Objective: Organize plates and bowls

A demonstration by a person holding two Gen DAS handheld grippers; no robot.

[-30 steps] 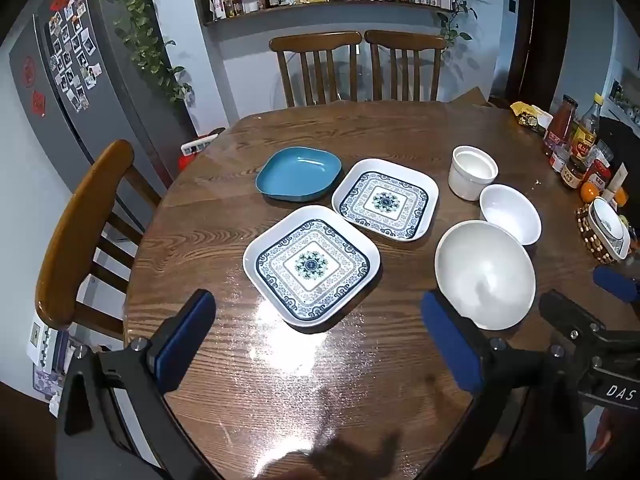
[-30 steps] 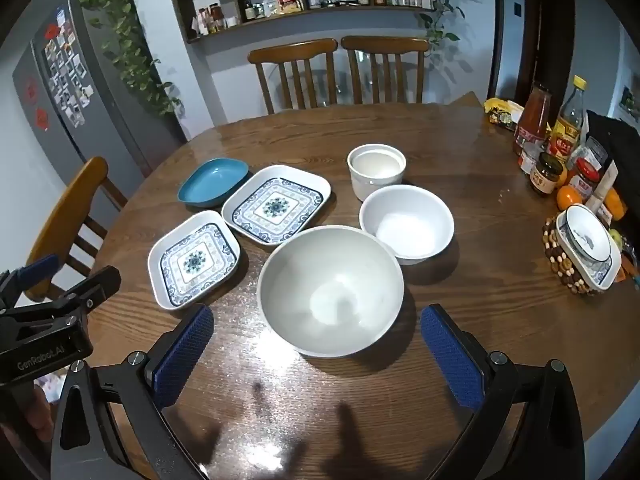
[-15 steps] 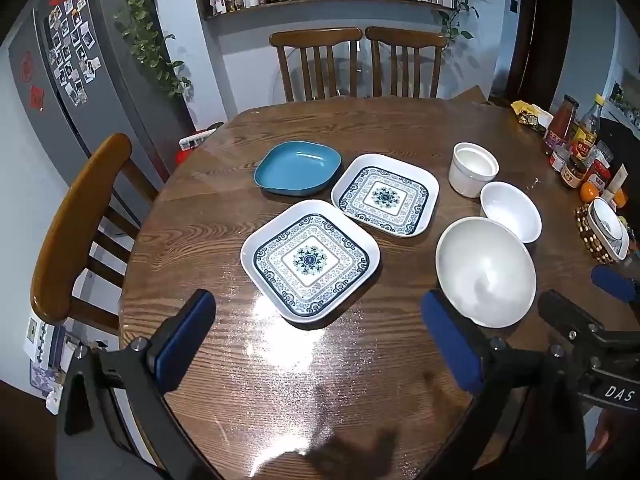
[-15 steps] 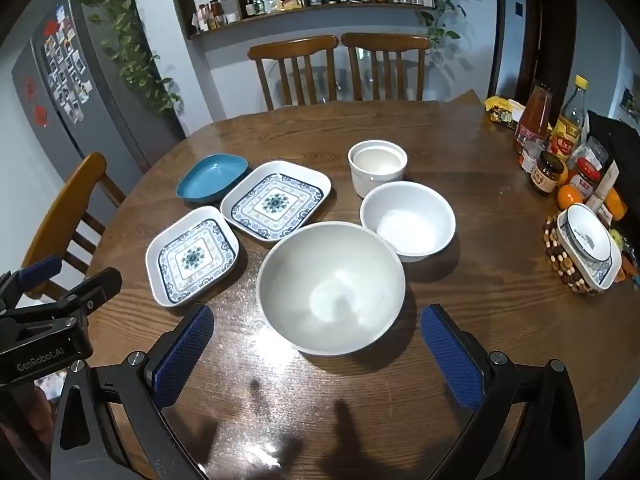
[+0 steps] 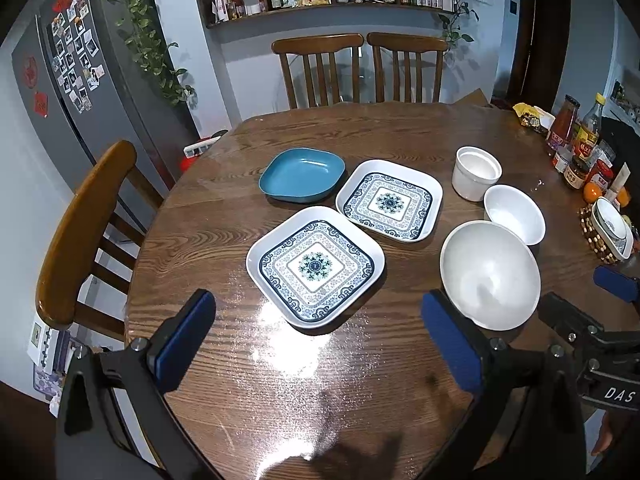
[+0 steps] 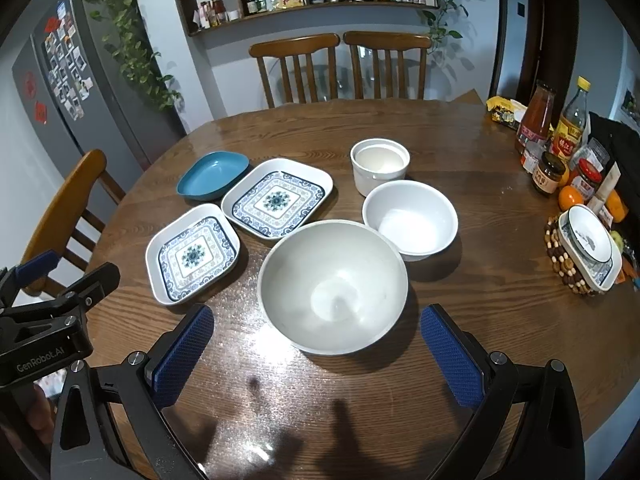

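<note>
On the round wooden table (image 5: 352, 132) lie two square blue-patterned plates, a near one (image 5: 315, 266) (image 6: 193, 253) and a far one (image 5: 389, 201) (image 6: 277, 198), and a blue dish (image 5: 302, 175) (image 6: 213, 175). To their right stand a large white bowl (image 5: 490, 273) (image 6: 333, 285), a smaller white bowl (image 5: 514, 213) (image 6: 410, 219) and a white cup (image 5: 476, 173) (image 6: 380, 165). My left gripper (image 5: 318, 340) is open and empty, above the table in front of the near plate. My right gripper (image 6: 316, 354) is open and empty, in front of the large bowl.
Bottles, jars and oranges (image 6: 560, 148) crowd the table's right edge, with a patterned bowl on a beaded trivet (image 6: 588, 248). Two chairs (image 5: 360, 68) stand at the far side and one (image 5: 76, 240) at the left. A fridge (image 5: 80, 92) stands at the left.
Both grippers have shifted only slightly; the dishes sit a little differently in the views. Nothing was taken hold of or moved.
</note>
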